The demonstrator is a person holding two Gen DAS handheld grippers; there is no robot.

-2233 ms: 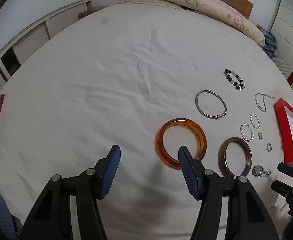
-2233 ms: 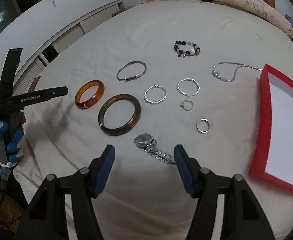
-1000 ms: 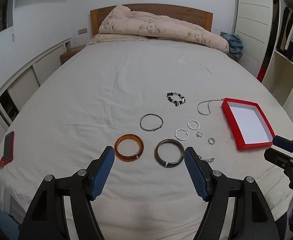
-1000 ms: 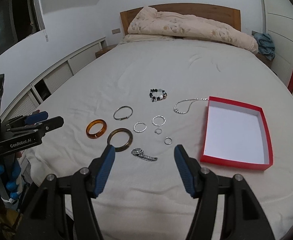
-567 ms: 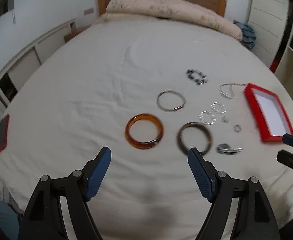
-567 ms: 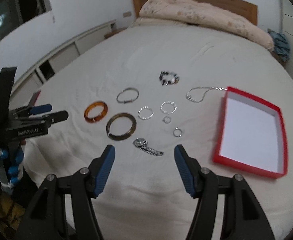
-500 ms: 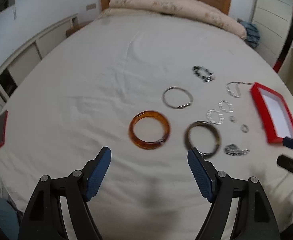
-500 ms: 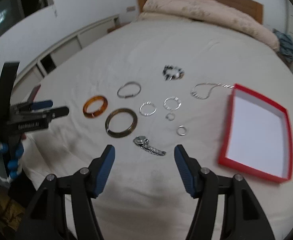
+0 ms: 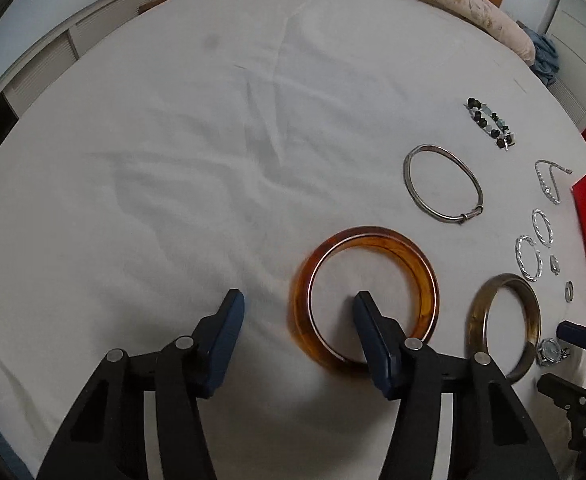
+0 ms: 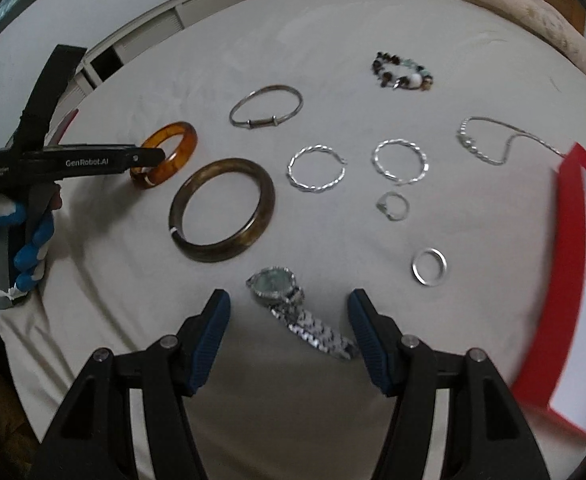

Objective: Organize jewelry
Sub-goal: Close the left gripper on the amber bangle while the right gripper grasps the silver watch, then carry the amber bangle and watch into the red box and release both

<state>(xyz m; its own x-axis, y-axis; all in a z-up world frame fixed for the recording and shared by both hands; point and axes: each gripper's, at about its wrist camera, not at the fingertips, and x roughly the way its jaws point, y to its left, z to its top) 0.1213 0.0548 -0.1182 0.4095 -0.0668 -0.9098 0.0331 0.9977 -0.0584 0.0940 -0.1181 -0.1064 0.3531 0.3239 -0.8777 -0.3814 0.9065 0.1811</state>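
A: Bedsheet (image 9: 213,140) scene: where do I work?
B: Amber bangle (image 9: 373,248) at two o'clock; left gripper (image 9: 297,304) half-wide, just narrowing, right finger (image 9: 367,320) inside. I straddle one rim squarely.
A: Right gripper (image 10: 289,308)?
B: Parted, empty, over watch (image 10: 277,286).

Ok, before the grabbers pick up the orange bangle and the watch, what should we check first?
1. Left gripper lined up on the amber bangle: ok, one finger is inside the ring and one outside its near rim.
2. Left jaws, which have just been closing, gripping the bangle: not ok, the pads are not pressing it yet.
3. Right gripper lined up on the watch: ok, the watch lies between its open fingers.
4. Watch gripped: not ok, the fingers stand apart from it.
5. Red box ready: ok, the part in view is empty.
6. Brown bangle clear of both grabs: ok, it lies apart.
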